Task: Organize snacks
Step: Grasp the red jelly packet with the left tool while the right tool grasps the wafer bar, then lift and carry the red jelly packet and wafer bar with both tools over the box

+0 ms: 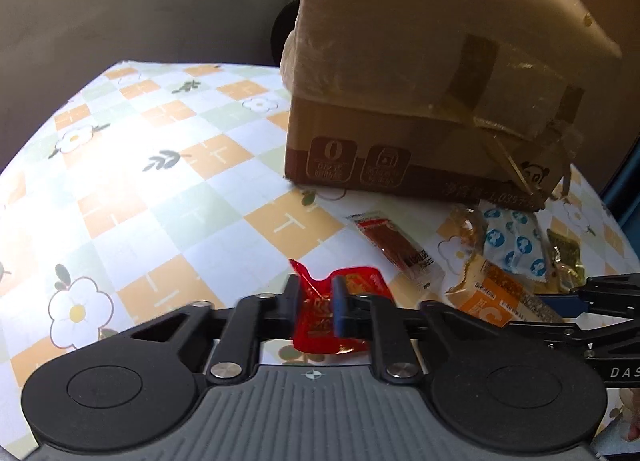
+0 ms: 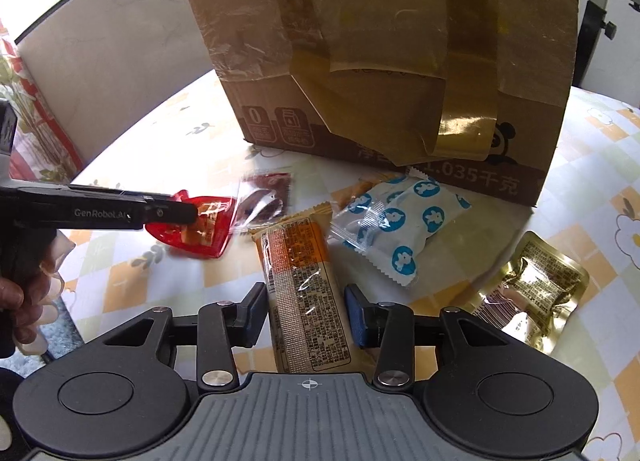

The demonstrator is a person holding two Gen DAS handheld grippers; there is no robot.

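My left gripper [image 1: 316, 301] is clamped on the red packet [image 1: 328, 313] (crumpled between the pads), just above the checked tablecloth [image 1: 160, 189]. Right of it, my right gripper [image 2: 306, 311] stands partly spread around the orange bar [image 2: 304, 293], pads just beside it, not pressing. Further right lie the blue-dotted pouch [image 2: 400, 221] and gold sachet [image 2: 532, 293], before the cardboard box [image 2: 380, 61].
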